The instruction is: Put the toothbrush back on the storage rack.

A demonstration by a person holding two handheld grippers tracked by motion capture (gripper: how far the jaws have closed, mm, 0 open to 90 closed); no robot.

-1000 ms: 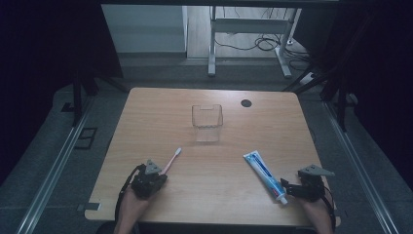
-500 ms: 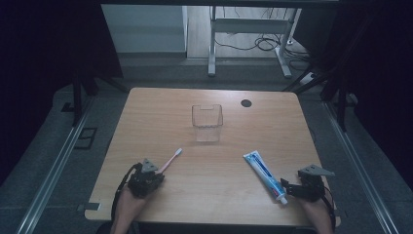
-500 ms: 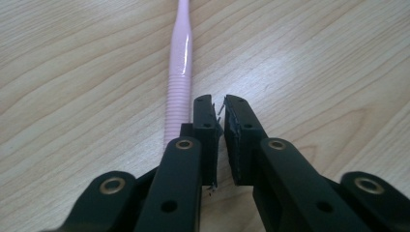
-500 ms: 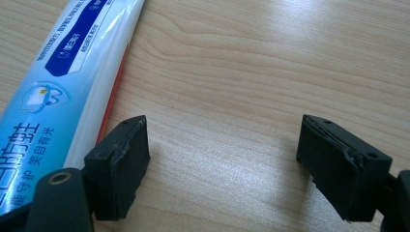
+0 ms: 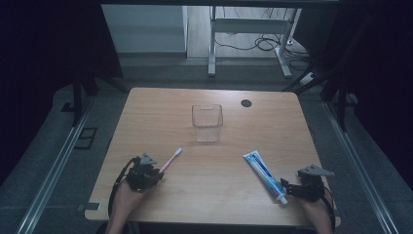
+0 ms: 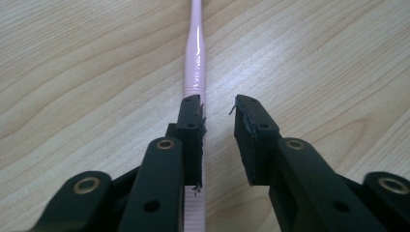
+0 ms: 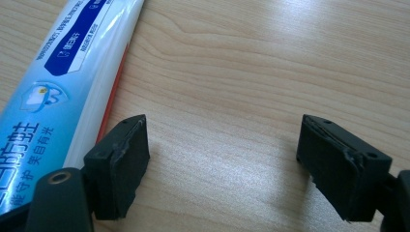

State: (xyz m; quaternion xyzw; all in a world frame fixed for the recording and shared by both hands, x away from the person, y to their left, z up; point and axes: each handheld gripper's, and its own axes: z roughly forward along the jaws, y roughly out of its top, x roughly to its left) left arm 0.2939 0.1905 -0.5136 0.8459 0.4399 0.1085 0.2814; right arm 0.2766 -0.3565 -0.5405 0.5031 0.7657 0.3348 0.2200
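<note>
**Bench check: toothbrush lying between parted jaws, toothpaste beside the other gripper**

Count on the bench (image 5: 160,114): one pink toothbrush (image 5: 170,159), one toothpaste tube (image 5: 264,175), one clear cup (image 5: 207,122), one dark round spot (image 5: 246,103) near the far right corner.

The left gripper (image 5: 153,174) sits near the near left corner. Its jaws have just been opening and now stand a little apart; the toothbrush handle (image 6: 196,58) lies on the wood between them, close against one pad (image 6: 192,128), clear of the other. The handle's near end is cut off below the jaws.

The right gripper (image 5: 286,188) sits near the near right corner, jaws wide apart over bare wood, holding nothing. The tube (image 7: 58,87) lies just beside one pad (image 7: 123,154); contact cannot be confirmed. The tube's cap end is cut off in the right gripper view.

The cup stands mid-bench toward the far edge, well apart from both grippers.
</note>
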